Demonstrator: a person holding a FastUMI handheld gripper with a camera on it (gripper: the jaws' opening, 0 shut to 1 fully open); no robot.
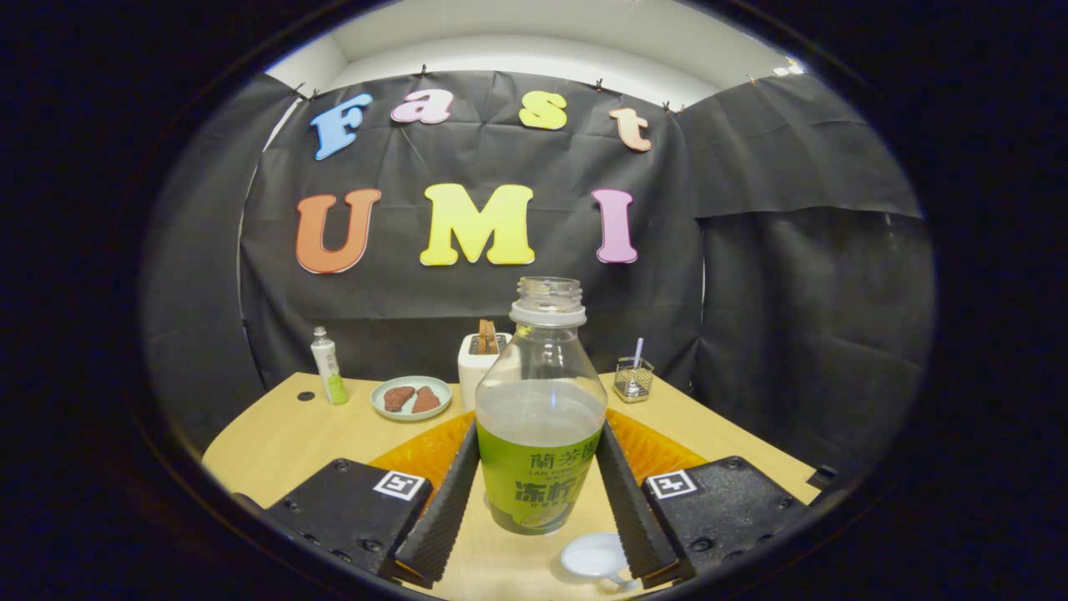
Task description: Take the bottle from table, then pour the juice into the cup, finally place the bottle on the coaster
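An uncapped clear bottle (pixel 541 417) with a green label stands upright between my fingers, with pale juice up to its shoulder. My gripper (pixel 538 431) is shut on the bottle, one finger pressing each side of the label. An orange ribbed coaster (pixel 417 455) lies on the wooden table (pixel 275 451) just behind the bottle and shows on both sides of it. A small white cup (pixel 594 555) sits low beside the right finger, in front of the bottle's base. Whether the base rests on the table or is lifted off it, I cannot tell.
At the table's far edge, from left to right, stand a small bottle (pixel 329 377) with a green bottom, a pale plate (pixel 410 398) with two brown pieces, a white toaster (pixel 482 355) holding toast, and a small wire holder (pixel 632 380). Black cloth walls close in behind.
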